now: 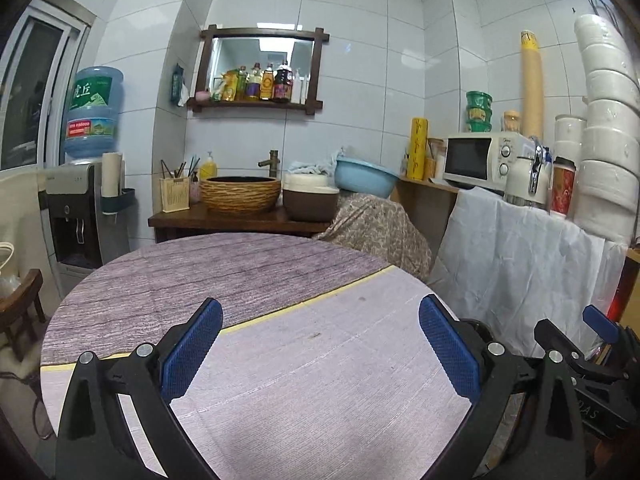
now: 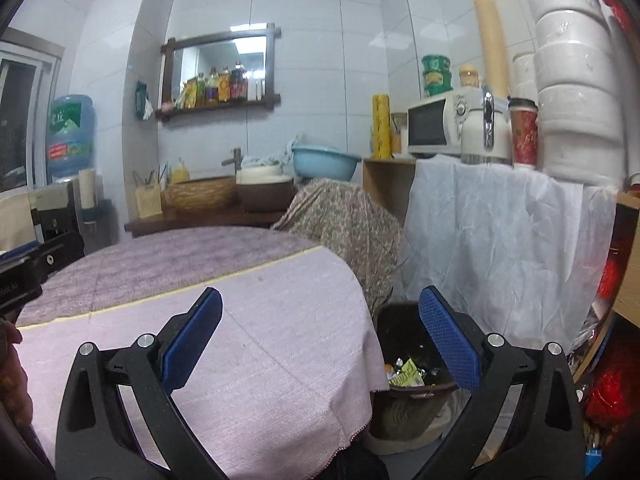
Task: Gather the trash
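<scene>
**Cool, even indoor light; heavy fisheye warp, softer right view**

Both views carry a bluish, diffuse cast. Ceiling light panels show as bright patches in the mirror (image 1: 262, 64), and faint sheen lies on the white wall tiles (image 1: 360, 20). The window (image 1: 24, 92) at the far left looks dark. Shadows are soft and weak on the tablecloth (image 1: 320, 360).

Tile seams bow strongly toward the edges, and black vignette fills the corners. The left wrist view is fairly crisp. The right wrist view is softer and slightly smeared, most at the basket (image 2: 202, 192) and the trash bin (image 2: 404, 332), which sits in dim shade.
</scene>
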### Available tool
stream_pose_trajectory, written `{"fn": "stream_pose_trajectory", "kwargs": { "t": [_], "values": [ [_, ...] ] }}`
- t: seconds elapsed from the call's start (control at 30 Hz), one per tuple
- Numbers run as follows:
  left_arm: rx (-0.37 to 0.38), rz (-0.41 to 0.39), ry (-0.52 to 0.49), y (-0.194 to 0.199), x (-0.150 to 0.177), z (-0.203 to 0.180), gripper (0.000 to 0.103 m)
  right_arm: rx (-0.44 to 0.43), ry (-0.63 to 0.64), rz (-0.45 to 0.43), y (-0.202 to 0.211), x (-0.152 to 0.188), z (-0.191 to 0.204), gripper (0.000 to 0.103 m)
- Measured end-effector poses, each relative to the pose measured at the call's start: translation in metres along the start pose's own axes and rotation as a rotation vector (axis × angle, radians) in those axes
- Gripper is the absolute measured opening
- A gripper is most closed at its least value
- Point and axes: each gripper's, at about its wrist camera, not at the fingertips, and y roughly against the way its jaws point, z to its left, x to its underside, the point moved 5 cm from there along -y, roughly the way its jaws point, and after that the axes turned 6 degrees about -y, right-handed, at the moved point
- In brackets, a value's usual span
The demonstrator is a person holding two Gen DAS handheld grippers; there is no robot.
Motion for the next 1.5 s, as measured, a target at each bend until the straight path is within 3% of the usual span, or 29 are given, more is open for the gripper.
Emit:
{"fn": "stream_pose_trajectory", "kwargs": {
  "t": [0.27, 1.5],
  "values": [
    [0.002, -0.025, -0.007, 0.0068, 0.0007, -0.0062, 0.097, 0.02, 0.003, -0.041, 0.009, -0.0056, -0.0012, 0.097],
    [-0.012, 0.0, -0.018, 0.0054, 0.0089, -0.0089, 0.097, 0.03, 0.015, -0.022, 0.0029, -0.0005, -0.0022, 0.097]
  ]
}}
